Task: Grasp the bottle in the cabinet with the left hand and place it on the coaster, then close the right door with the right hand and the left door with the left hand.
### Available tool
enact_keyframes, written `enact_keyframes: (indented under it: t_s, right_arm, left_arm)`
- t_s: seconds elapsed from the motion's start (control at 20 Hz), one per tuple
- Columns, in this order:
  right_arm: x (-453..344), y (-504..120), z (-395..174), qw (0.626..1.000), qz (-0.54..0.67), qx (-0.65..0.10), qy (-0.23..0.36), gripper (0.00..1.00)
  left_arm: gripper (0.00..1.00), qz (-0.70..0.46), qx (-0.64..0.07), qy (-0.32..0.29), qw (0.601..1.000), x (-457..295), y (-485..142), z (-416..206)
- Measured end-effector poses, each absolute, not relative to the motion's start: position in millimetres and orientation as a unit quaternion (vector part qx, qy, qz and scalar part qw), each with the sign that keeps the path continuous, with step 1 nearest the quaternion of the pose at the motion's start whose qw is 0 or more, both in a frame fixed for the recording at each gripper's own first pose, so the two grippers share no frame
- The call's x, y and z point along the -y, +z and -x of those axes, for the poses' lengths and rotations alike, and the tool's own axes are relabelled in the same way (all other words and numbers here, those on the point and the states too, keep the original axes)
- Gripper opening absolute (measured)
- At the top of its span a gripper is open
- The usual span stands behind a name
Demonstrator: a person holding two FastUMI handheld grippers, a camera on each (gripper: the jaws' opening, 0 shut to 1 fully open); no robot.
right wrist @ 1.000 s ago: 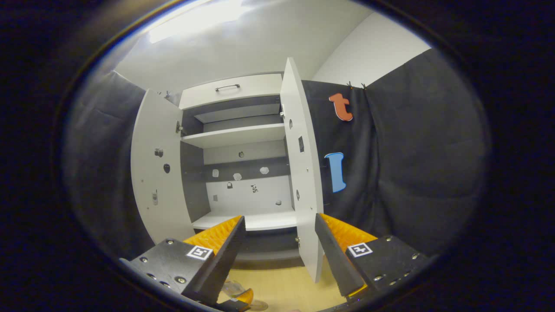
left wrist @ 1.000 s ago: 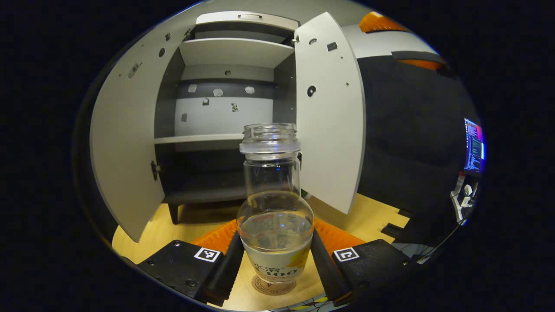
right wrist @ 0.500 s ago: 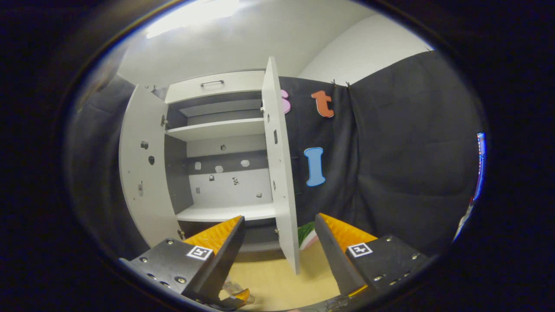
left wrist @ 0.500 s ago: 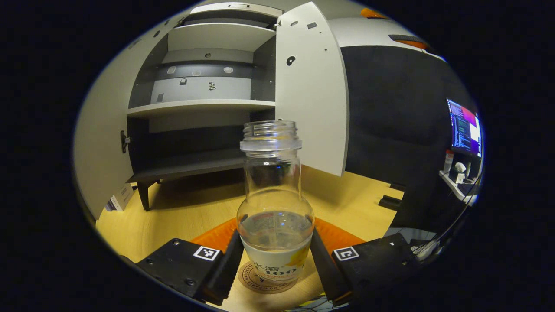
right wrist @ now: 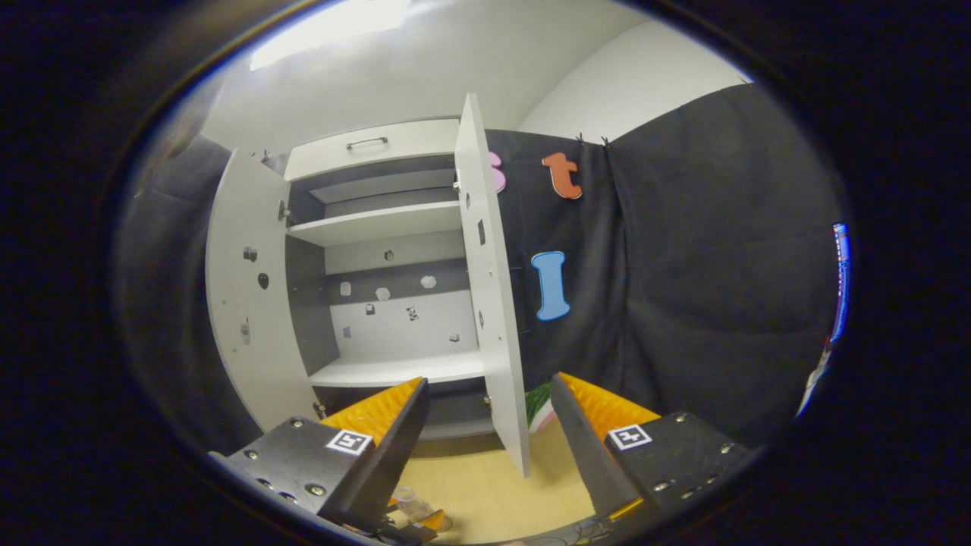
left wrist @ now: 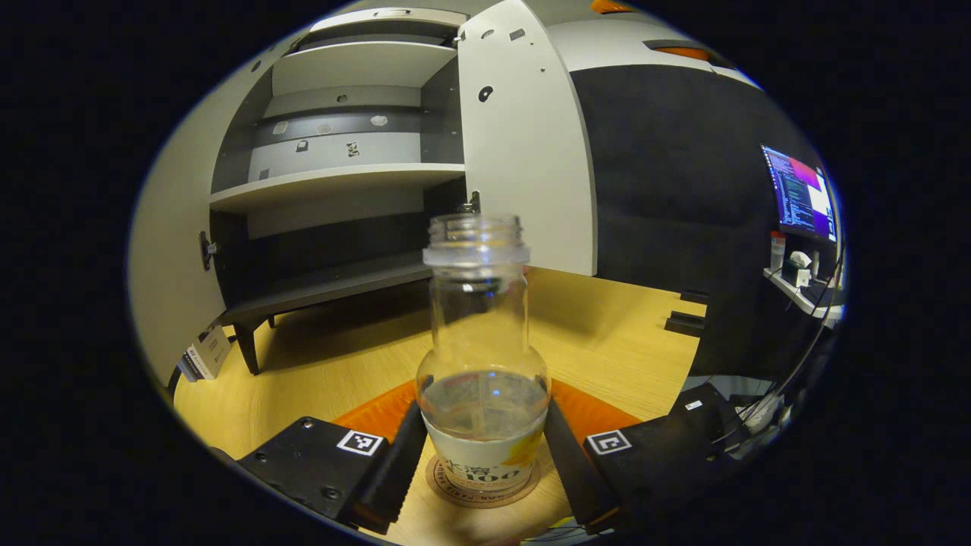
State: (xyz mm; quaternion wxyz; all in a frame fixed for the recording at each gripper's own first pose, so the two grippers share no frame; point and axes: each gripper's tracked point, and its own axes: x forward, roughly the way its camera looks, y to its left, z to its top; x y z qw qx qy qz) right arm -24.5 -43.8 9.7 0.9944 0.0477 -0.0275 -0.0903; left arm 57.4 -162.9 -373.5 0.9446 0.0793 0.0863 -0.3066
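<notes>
Left tongs (left wrist: 482, 455) clenched on the bottle (left wrist: 480, 356) — upright, its base on the coaster (left wrist: 482, 485), on the surface (left wrist: 607, 334) in front of the cabinet (left wrist: 341, 174). Right tongs (right wrist: 489, 440) released, holding nothing — facing the cabinet; both doors stood open, right door (right wrist: 493, 303) edge-on.

Coaster (left wrist: 480, 485) partly under bottle (left wrist: 481, 356)

Light comes from a bright ceiling panel (right wrist: 334, 34) above me, glaring white in the right gripper view. The cabinet (left wrist: 341, 174) throws a soft shadow on the desk (left wrist: 607, 341). Both views stay sharp, though straight lines bow strongly at the edges.
</notes>
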Motion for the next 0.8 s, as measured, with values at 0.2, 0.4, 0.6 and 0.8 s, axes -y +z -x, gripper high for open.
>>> enact_keyframes:
  t_s: [0.2, 0.4, 0.6, 0.8]
  right_arm:
    - [52.6, 6.0, 34.3, 0.994, -0.049, 0.027, -0.09, 0.97]
    - [61.3, 1.2, 44.3, 0.994, -0.056, 0.026, -0.087, 0.97]
    - [70.2, -3.3, 49.9, 0.996, -0.057, 0.025, -0.071, 0.97]
    - [106.2, -1.6, 50.5, 0.996, -0.04, 0.018, -0.073, 0.98]
  left_arm:
    - [0.88, -0.093, -0.118, -0.294, 0.944, 148.5, -380.0, -56.2]
    - [0.9, -0.095, -0.1, -0.292, 0.947, 143.7, -352.7, -48.6]
    - [0.9, -0.099, -0.076, -0.278, 0.952, 135.8, -310.3, -40.2]
    - [0.9, -0.095, -0.058, -0.266, 0.958, 126.1, -257.5, -23.3]
